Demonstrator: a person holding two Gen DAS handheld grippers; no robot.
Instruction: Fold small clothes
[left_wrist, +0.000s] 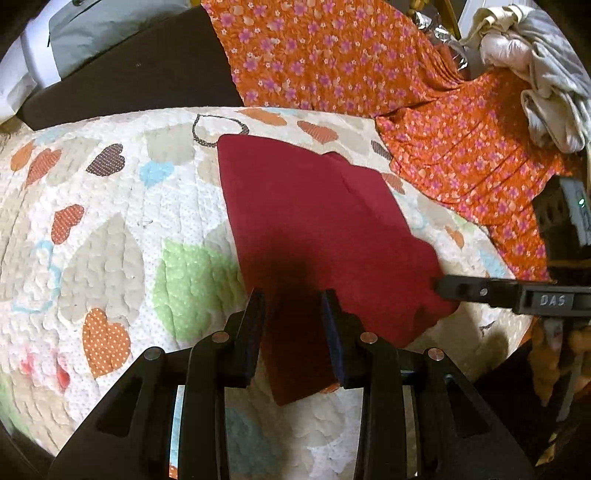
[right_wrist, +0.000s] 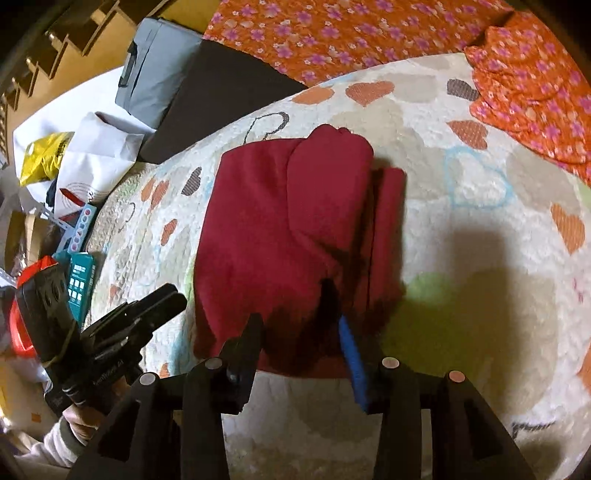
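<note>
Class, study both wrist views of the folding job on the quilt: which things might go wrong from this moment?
1. The left gripper stands open over the red garment's near edge; closing now may pinch only the top layer, or snag the quilt too.
2. The right gripper hangs open over overlapping folds; a careless pull could undo them.
3. The orange floral fabric lies close beside the garment, so a wide sweep could drag it along.

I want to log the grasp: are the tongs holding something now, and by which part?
Nothing seems held: left tongs and right tongs are open above the red cloth.
</note>
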